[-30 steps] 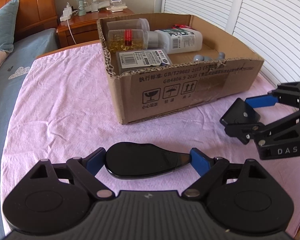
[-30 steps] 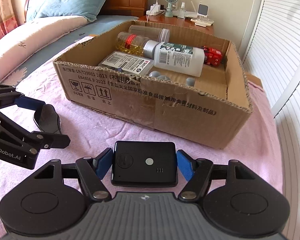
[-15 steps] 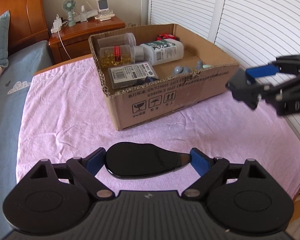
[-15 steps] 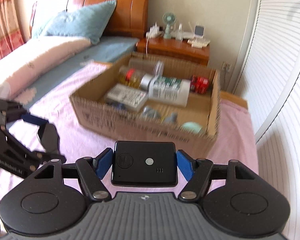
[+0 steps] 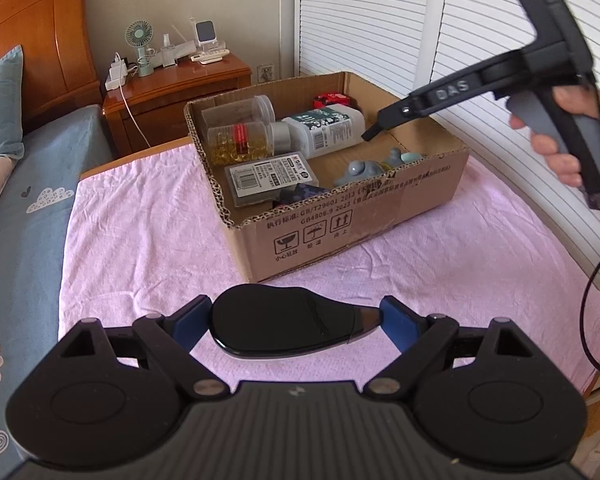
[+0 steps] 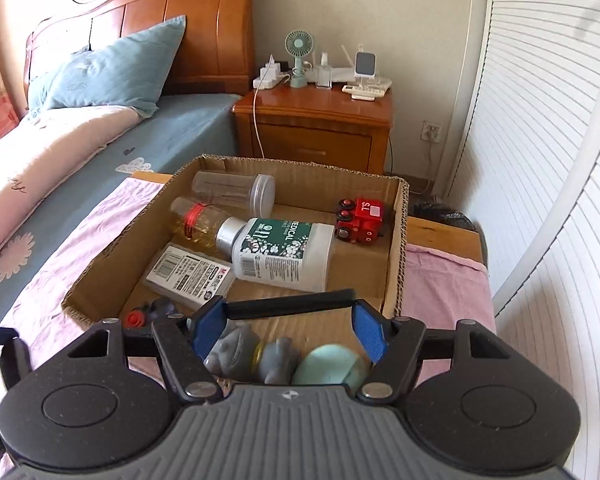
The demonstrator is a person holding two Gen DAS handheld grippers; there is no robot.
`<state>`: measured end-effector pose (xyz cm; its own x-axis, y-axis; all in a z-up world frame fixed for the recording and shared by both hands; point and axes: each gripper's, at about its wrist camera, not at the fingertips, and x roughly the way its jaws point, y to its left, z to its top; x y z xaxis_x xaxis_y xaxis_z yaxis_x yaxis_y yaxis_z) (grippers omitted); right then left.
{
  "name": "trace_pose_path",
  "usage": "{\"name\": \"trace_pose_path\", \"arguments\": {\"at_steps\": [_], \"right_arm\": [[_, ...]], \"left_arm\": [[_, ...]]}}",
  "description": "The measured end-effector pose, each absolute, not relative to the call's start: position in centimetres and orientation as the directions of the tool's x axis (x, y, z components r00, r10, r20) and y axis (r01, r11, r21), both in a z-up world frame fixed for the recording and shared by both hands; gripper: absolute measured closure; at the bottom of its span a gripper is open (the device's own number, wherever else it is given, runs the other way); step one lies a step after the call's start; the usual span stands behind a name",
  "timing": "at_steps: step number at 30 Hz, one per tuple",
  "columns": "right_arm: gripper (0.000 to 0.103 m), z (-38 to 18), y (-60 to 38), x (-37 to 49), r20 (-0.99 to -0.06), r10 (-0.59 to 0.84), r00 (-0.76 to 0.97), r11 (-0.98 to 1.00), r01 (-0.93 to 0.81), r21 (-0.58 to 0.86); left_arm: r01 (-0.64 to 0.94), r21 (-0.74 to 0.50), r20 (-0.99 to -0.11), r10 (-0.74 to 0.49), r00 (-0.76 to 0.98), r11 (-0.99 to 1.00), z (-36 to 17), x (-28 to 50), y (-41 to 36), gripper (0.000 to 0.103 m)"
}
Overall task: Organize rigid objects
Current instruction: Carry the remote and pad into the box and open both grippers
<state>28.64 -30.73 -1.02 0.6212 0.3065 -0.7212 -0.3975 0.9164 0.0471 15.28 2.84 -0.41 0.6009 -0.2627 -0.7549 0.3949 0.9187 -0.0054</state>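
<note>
My left gripper (image 5: 296, 324) is shut on a black teardrop-shaped case (image 5: 284, 326), held above the pink cloth in front of the cardboard box (image 5: 340, 224). My right gripper (image 6: 286, 318) is shut on a flat black device (image 6: 288, 305), seen edge-on and tilted, held over the box's (image 6: 398, 248) near end. It shows in the left wrist view (image 5: 374, 130) above the box. Inside the box lie a white medical bottle (image 6: 286, 254), a capsule jar (image 6: 198, 222), a clear jar (image 6: 236, 190), a labelled flat case (image 6: 190, 274), a red toy truck (image 6: 360, 220), grey figurines (image 6: 256, 354) and a pale green piece (image 6: 332, 366).
The box sits on a pink cloth (image 5: 140, 232) over a small table beside a bed (image 6: 60, 152). A wooden nightstand (image 6: 316, 124) with a fan and chargers stands behind. White slatted doors (image 5: 400, 20) run along the right.
My right gripper rose and swung over the box, tilting the black device edge-on. My left gripper lifted and pulled back a little, still holding the black case.
</note>
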Motion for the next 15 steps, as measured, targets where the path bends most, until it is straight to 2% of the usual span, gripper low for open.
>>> {"name": "trace_pose_path", "arguments": {"at_steps": [4,6,8,15], "right_arm": [[0.028,-1.8,-29.6,30.0,-0.725,0.308,0.617,0.915,-0.401,0.047],[0.008,-1.9,-29.5,30.4,-0.725,0.306,0.617,0.921,-0.385,0.061],[0.000,-1.6,-29.9,30.1,-0.705,0.320,0.633,0.926,-0.368,0.090],[0.000,-0.6,-31.1,27.9,-0.732,0.269,0.626,0.947,-0.310,0.083]], "left_arm": [[0.381,-0.004,-0.756,-0.252,0.604,0.925,-0.5,15.4,3.4,0.014],[0.376,-0.003,-0.757,-0.248,0.604,0.926,-0.5,15.3,3.6,0.014],[0.375,0.000,-0.757,-0.245,0.606,0.927,-0.5,15.4,3.6,0.014],[0.384,0.000,-0.750,-0.254,0.611,0.923,0.3,15.5,3.3,0.014]]}}
